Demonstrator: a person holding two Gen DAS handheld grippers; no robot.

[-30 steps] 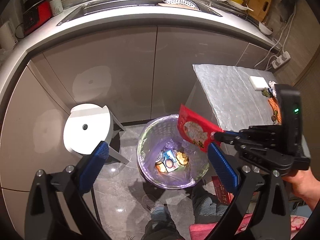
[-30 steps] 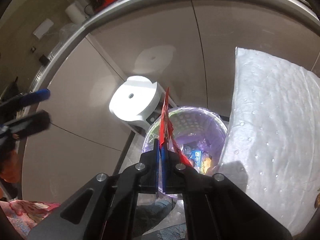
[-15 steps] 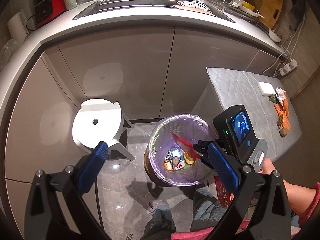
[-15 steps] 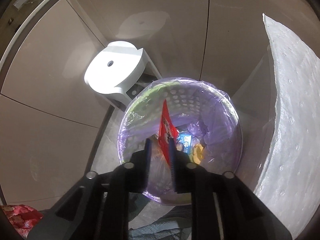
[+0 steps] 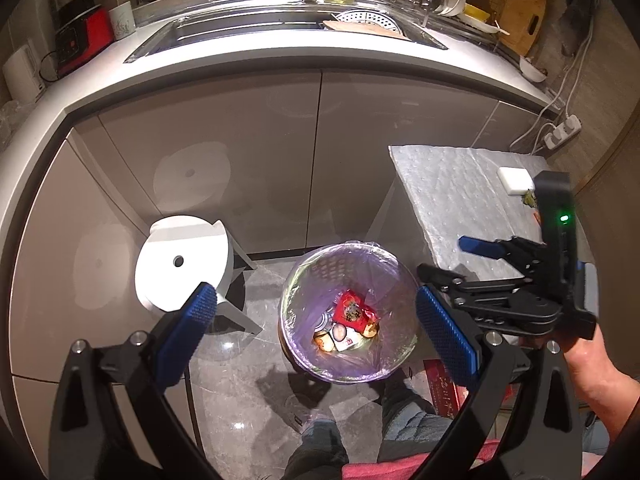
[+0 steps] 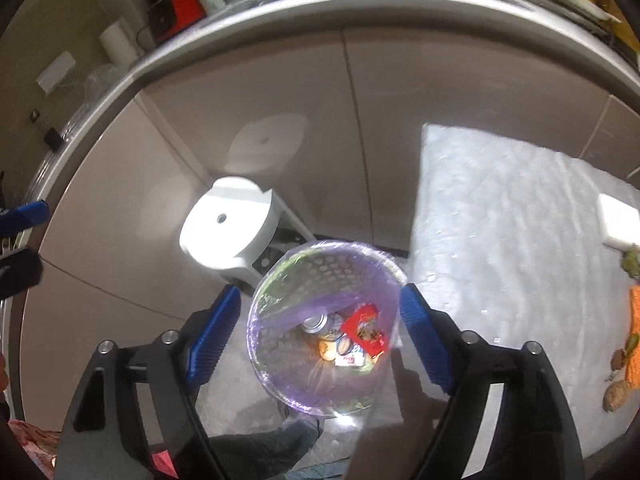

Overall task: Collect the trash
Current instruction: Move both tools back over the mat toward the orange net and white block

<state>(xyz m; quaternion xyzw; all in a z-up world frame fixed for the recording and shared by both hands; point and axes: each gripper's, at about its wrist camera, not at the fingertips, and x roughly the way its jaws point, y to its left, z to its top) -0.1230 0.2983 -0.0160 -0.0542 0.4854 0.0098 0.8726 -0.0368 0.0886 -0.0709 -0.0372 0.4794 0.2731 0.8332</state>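
The bin, lined with a purple bag, stands on the floor in front of the cabinets, with the white stool to its left and the covered table to its right. The red wrapper now lies inside the bin on top of the cans and other scraps; a second ago it was pinched upright in the right gripper above the rim. That gripper's jaws have just been opening and now stand wide with nothing between them, framing the bin from above, so the drop looks done. The left gripper hangs over the bin too, jaws wide and empty, much as it was a second ago. On the table, at the side far from the bin, orange peel and other scraps remain beside a white block, so by my reading more trash is left to fetch.
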